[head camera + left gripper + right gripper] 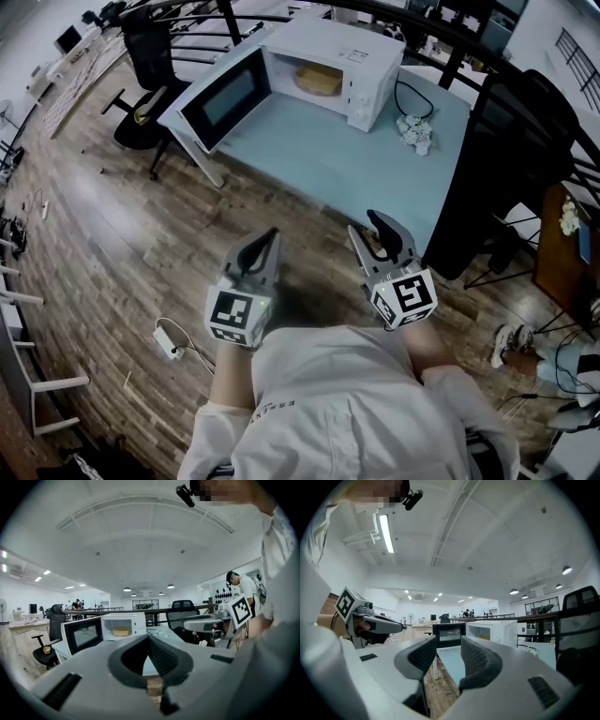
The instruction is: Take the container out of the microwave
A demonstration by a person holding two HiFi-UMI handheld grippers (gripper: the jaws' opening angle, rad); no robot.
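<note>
A white microwave (361, 56) stands at the far end of a light blue table (356, 159), its door (225, 98) swung wide open to the left. Inside sits a yellowish container (319, 80), which the left gripper view also shows, small and far off (121, 631). Both grippers hang in front of the person, short of the table's near edge and far from the microwave. My left gripper (270, 236) has its tips together (149, 639) with nothing in them. My right gripper (380, 230) stands open and empty (448, 644), pointing roughly at the door (449, 634).
A crumpled white object (412, 131) and a black cable lie on the table right of the microwave. Black office chairs stand at the left (145, 56) and right (506, 169) of the table. A white power adapter (169, 342) lies on the wooden floor.
</note>
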